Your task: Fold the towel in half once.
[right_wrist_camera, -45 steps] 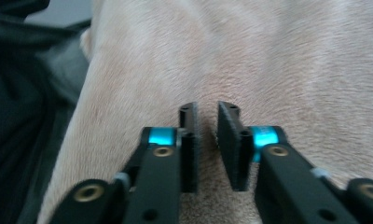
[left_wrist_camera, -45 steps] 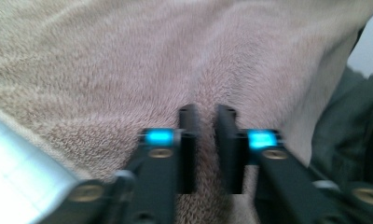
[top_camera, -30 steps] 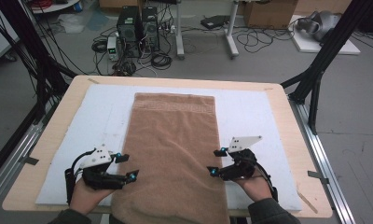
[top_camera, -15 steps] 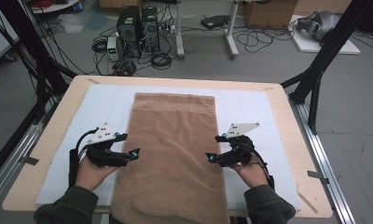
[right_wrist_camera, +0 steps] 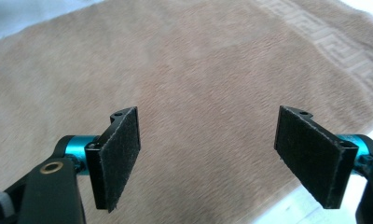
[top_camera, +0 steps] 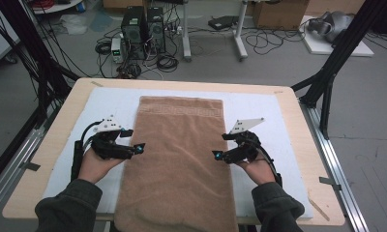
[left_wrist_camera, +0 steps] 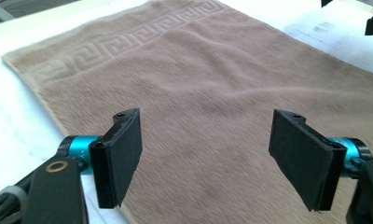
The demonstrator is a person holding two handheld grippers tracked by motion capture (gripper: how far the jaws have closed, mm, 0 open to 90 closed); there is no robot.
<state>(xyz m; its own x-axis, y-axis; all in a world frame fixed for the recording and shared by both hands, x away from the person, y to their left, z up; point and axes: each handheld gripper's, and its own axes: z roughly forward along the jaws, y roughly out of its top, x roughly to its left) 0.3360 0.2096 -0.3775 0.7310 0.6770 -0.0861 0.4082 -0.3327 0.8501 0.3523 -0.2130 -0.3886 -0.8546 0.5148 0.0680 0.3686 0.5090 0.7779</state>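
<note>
A brown towel (top_camera: 182, 159) with a key-pattern band at its far end lies flat down the middle of the table, its near end hanging over the front edge. My left gripper (top_camera: 136, 140) hovers at the towel's left edge, jaws open with nothing between them; the left gripper view has the towel (left_wrist_camera: 212, 70) beneath the open jaws (left_wrist_camera: 208, 116). My right gripper (top_camera: 220, 146) hovers at the towel's right edge. Its jaws have just been opening and hold nothing; the right gripper view looks across the towel (right_wrist_camera: 184, 60) past the open gripper (right_wrist_camera: 210, 112).
A white mat (top_camera: 109, 104) covers the wooden table (top_camera: 61, 140) under the towel. Black frame poles (top_camera: 327, 82) stand at the table's sides. Computer towers (top_camera: 143, 26) and cables sit on the floor beyond the far edge.
Both hands have moved away from the person along the towel's two long edges, rising slightly. The towel lies as before.
</note>
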